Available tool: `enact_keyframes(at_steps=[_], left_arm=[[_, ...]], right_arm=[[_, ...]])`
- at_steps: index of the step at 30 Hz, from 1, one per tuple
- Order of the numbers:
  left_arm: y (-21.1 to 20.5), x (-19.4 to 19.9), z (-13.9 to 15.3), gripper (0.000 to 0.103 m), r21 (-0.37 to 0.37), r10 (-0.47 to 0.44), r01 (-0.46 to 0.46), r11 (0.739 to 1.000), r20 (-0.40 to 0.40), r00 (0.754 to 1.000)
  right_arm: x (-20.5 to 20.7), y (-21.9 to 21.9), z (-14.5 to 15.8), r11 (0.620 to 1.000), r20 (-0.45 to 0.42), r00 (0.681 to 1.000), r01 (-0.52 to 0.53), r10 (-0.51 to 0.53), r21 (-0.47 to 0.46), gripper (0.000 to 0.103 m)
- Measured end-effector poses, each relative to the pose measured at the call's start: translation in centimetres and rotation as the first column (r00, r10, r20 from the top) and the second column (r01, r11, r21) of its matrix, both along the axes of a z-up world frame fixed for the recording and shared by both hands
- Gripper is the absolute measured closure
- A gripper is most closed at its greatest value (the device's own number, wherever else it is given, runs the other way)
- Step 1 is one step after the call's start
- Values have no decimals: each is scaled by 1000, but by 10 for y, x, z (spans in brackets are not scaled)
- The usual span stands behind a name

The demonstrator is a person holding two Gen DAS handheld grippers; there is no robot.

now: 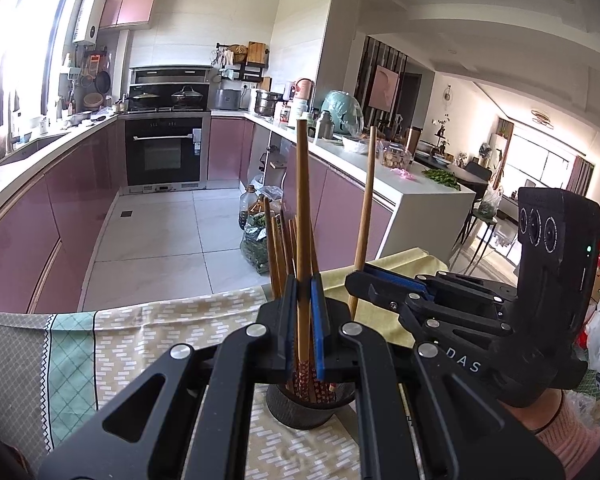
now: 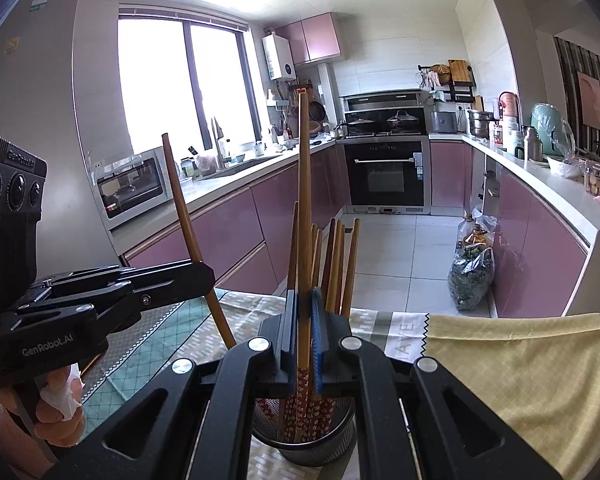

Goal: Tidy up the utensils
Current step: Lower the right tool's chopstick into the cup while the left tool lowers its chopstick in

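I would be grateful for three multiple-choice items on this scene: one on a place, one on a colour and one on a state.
1. Where do the spare chopsticks stand?
A. In the sink
B. In the black mesh holder
C. On the oven

2. What colour are the pads of the left claw?
A. Blue
B. Red
C. White

3. How do the left claw and the right claw stand?
A. Both open and empty
B. One open, one shut on a spoon
C. Each shut on one chopstick

Key: 1 B, their patterned lower ends sit inside the mesh holder on the tablecloth. 2 A, blue strips line the inner faces of the fingers. 3 C, the left chopstick and the right chopstick are each pinched upright between closed pads.
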State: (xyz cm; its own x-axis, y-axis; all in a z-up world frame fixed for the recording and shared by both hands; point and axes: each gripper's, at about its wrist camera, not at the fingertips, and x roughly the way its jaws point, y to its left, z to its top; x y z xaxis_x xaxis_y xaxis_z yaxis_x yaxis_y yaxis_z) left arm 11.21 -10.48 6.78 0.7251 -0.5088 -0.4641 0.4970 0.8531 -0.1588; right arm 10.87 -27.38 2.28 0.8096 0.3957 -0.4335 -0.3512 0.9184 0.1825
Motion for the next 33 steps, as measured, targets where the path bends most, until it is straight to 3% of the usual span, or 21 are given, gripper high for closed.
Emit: enact_keyframes(at_steps=[12,33], left_arm=[[-1,13,-20,96,45,-25,28,999,-71,997],[-17,27,-46,95,87,-27,39,995,-129,991]], right_arm=[[4,7,-13,1000,-58,998,-19,18,-13,97],[14,13,-31,1000,-142,990,-13,11,-10,95]])
